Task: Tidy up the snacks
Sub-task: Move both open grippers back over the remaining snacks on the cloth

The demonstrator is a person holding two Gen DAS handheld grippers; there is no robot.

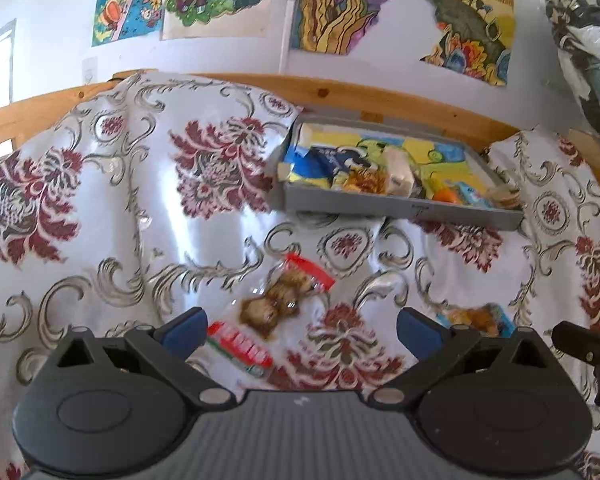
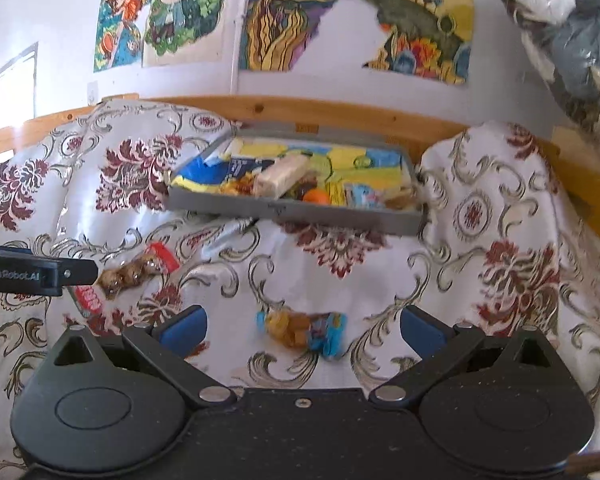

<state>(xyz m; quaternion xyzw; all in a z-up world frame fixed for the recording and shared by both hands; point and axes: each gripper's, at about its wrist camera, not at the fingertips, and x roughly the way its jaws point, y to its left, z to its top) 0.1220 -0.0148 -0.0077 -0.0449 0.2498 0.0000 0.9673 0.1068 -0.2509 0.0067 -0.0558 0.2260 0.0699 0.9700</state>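
Both the left gripper (image 1: 300, 330) and right gripper (image 2: 303, 326) gape wide and empty above a glossy floral tablecloth (image 1: 100, 208). A shallow grey tray (image 2: 300, 212) of crinkly wrapped snacks sits at the table's far edge.

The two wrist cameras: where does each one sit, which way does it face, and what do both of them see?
Left wrist: sits on the left gripper, faces forward over the tablecloth; its open jaws frame the red-ended snack packet; the other gripper shows at the right edge.
Right wrist: sits on the right gripper, same direction; open jaws frame the blue-ended snack packet; the other gripper shows at the left edge.
Shared: the grey tray of snacks, both packets, the wall posters.
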